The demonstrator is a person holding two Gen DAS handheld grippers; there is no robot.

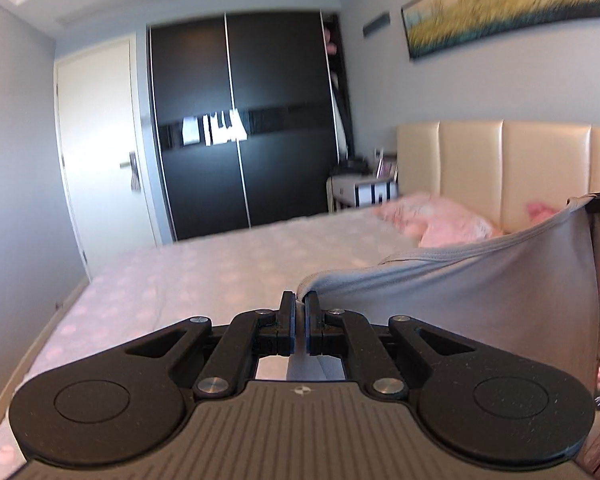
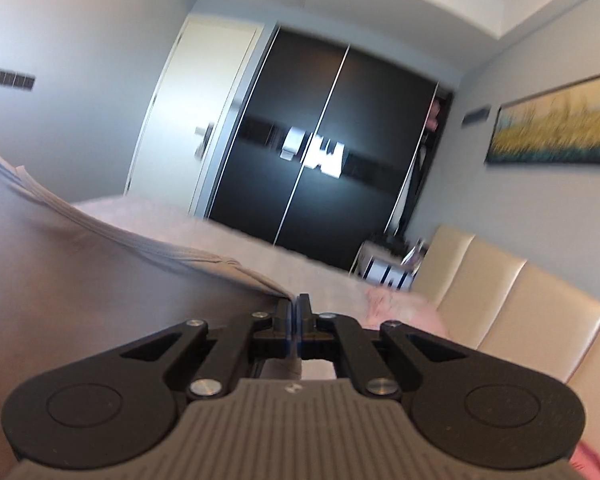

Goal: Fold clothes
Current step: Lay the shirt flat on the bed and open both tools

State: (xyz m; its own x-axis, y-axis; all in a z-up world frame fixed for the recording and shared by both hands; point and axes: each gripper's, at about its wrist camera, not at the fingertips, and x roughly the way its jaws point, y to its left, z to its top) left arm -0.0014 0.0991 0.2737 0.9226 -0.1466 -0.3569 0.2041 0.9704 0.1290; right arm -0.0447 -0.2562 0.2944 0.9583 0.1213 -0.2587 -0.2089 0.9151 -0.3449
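Observation:
A pale grey garment [image 1: 480, 296] hangs stretched in the air between my two grippers, above the bed [image 1: 220, 272]. My left gripper [image 1: 299, 300] is shut on one corner of its hemmed edge. That edge sags rightward and rises to my right gripper [image 1: 598, 202], seen at the right border. In the right wrist view my right gripper [image 2: 294, 304] is shut on the other corner, and the grey garment [image 2: 80, 272] spreads to the left, up to the left gripper's tip at the left border. The garment's lower part is hidden behind the gripper bodies.
The bed has a pink dotted sheet, a pink pillow [image 1: 440, 216] and a cream padded headboard [image 1: 500, 168]. Behind stand a black sliding wardrobe [image 1: 240, 120], a white door [image 1: 100, 140] and a small bedside table [image 1: 364, 188]. A painting [image 1: 512, 12] hangs on the wall.

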